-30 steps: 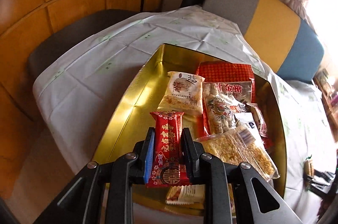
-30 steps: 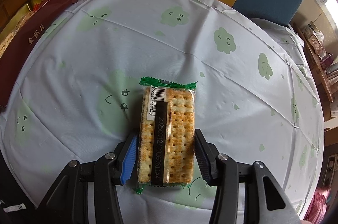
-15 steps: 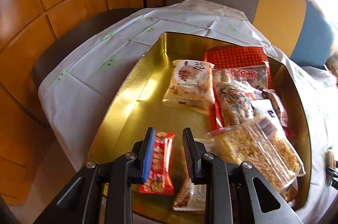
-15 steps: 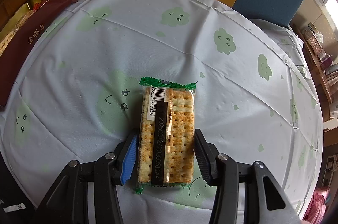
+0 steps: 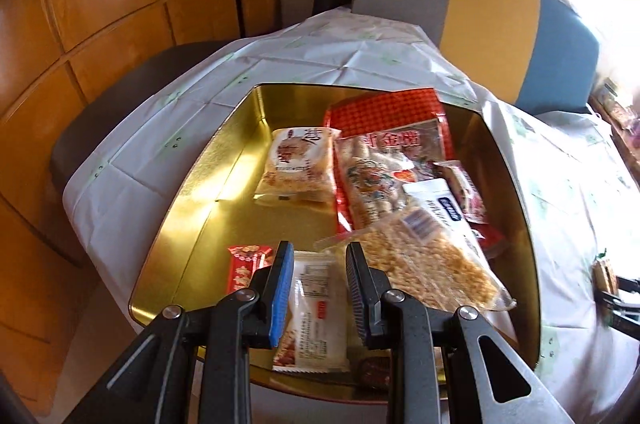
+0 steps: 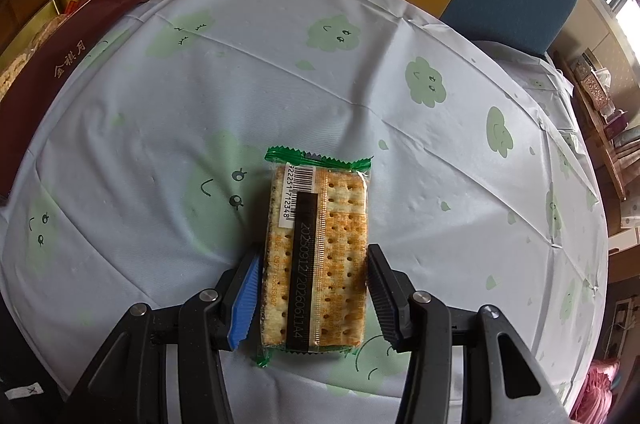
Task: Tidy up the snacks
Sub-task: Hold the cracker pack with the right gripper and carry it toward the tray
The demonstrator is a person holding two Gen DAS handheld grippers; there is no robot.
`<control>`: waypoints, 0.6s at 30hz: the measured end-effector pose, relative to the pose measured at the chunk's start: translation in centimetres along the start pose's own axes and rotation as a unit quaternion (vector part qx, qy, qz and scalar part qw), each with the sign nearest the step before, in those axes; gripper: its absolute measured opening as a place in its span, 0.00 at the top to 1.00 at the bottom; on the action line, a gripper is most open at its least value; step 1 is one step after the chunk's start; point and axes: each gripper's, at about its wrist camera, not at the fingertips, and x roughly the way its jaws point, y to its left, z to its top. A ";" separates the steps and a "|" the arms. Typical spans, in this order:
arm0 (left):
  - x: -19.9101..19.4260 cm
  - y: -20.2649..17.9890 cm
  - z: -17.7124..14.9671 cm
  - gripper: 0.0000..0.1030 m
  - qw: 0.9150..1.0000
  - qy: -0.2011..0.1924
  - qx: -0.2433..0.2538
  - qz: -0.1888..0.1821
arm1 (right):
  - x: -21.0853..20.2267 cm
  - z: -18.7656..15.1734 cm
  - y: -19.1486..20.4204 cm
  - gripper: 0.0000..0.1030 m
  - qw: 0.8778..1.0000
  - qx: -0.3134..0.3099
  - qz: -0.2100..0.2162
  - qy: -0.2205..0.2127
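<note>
Left wrist view: left claw [image 5: 320, 288] hovers empty, parted, over the gold tin [image 5: 192, 208]; right claw [image 6: 314, 294] seemingly loosely brackets the cracker pack [image 6: 318, 256].

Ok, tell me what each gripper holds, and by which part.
Left gripper: nothing, jaws open above the gold tin. Right gripper: pads flank the cracker pack at its long edges, lower end; whether they clamp it cannot be told.

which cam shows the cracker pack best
The right wrist view: the cracker pack lies on the tablecloth between the open right gripper fingers, barcode up. The left wrist view shows it, at most, as a blur at its right edge.
</note>
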 end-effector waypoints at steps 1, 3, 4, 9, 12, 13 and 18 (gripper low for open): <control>-0.1 -0.1 -0.1 0.73 1.000 0.000 0.001 -0.002 | 0.0 0.0 0.0 0.51 1.000 -0.001 -0.001 0.000; -0.3 -0.4 -0.2 0.73 1.000 -0.001 0.005 -0.006 | -0.1 0.0 0.1 0.51 1.000 -0.001 -0.001 -0.001; -0.6 -0.6 -0.3 0.73 1.000 -0.002 0.006 -0.008 | -0.1 0.0 0.0 0.51 1.000 -0.002 -0.001 -0.001; -1.3 -1.3 -0.6 0.73 0.999 -0.004 0.017 -0.027 | -0.1 0.0 0.1 0.51 1.000 -0.001 -0.001 -0.001; -1.5 -1.8 -0.9 0.73 0.999 0.000 0.024 -0.035 | -0.1 0.0 0.1 0.51 1.000 -0.001 -0.001 -0.001; -1.6 -1.8 -1.1 0.73 0.999 0.002 0.027 -0.037 | -0.1 0.0 0.1 0.51 1.000 -0.001 -0.002 -0.001; -2.6 -1.5 -2.2 0.73 0.998 0.011 0.032 -0.059 | -0.1 -0.1 0.0 0.51 1.000 -0.002 -0.001 -0.001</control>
